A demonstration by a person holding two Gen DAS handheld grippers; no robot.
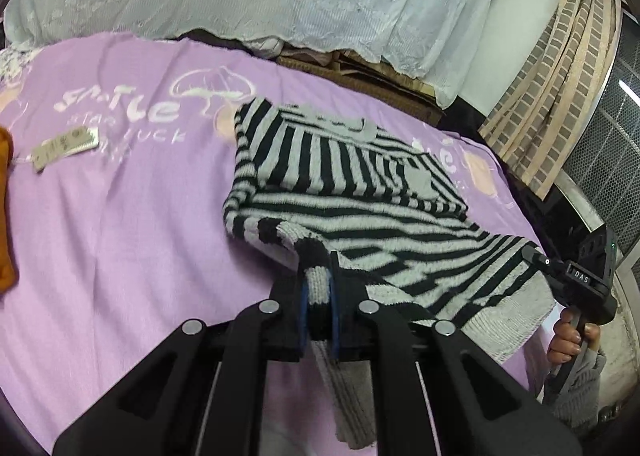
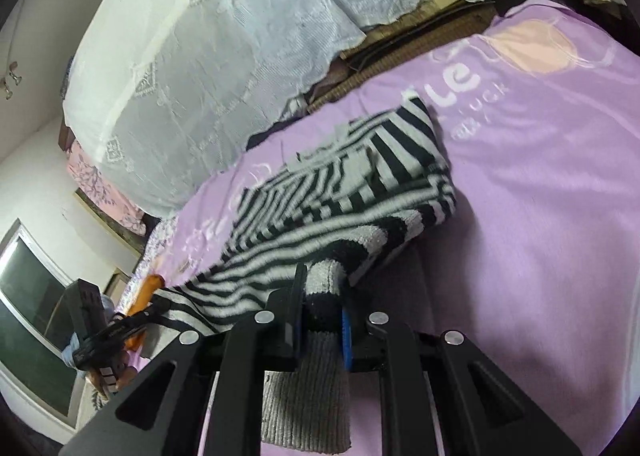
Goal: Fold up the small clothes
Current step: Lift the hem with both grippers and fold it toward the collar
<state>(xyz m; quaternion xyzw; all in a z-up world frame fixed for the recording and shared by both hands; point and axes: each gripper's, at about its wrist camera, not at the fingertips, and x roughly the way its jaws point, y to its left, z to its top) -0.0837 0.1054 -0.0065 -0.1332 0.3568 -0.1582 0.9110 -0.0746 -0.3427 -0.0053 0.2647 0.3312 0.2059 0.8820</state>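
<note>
The striped sweater (image 1: pixel 344 184) is gripped at its hem by the left gripper (image 1: pixel 318 292) and right gripper (image 2: pixel 322 296), lifted above the purple blanket (image 1: pixel 120 236).

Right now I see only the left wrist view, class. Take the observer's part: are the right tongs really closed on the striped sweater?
Observer: Yes. The right tongs are shut on a corner of the striped sweater, with grey-and-black knit pinched between the blue pads.
Operator: Does anything dangle beneath them?
Observer: The grey ribbed hem hangs down below the tongs, towards the camera.
Operator: Is there a window on that side of the room?
Observer: Yes, a dark window in a white frame, at the lower left of the right wrist view.
</note>
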